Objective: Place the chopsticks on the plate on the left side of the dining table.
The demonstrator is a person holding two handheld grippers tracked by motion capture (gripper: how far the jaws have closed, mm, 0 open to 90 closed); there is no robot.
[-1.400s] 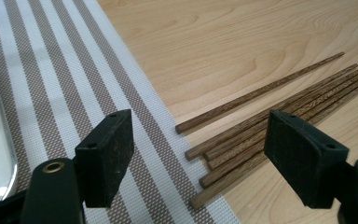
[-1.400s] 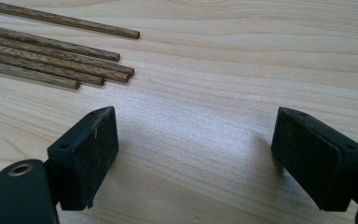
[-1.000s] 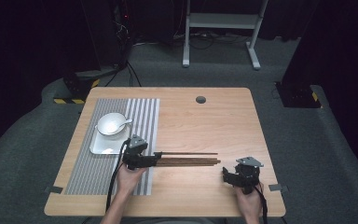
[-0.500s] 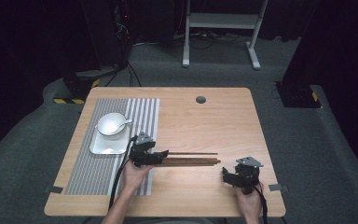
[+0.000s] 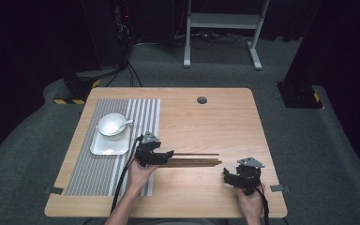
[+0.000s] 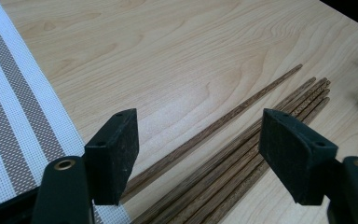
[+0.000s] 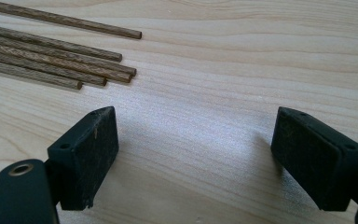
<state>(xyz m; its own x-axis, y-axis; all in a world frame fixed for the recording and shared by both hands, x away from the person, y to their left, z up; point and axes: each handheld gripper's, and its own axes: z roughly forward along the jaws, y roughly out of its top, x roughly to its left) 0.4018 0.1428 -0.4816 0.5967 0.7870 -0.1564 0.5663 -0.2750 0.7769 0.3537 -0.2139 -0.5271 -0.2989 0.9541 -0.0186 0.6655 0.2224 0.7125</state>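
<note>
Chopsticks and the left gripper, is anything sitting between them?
Nothing visible does. The left gripper has its jaws open right over the near ends of the wooden chopsticks, with bare table around them. The bowl and tray sit off to the side on the striped placemat.

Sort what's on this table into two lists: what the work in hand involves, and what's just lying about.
In the job:
- wooden chopsticks, lying in a loose bundle on the table
- left gripper, jaws open over the chopsticks' near ends
- right gripper, jaws open, just past their far tips

Lying about:
- striped placemat
- white square plate
- white bowl with spoon
</note>
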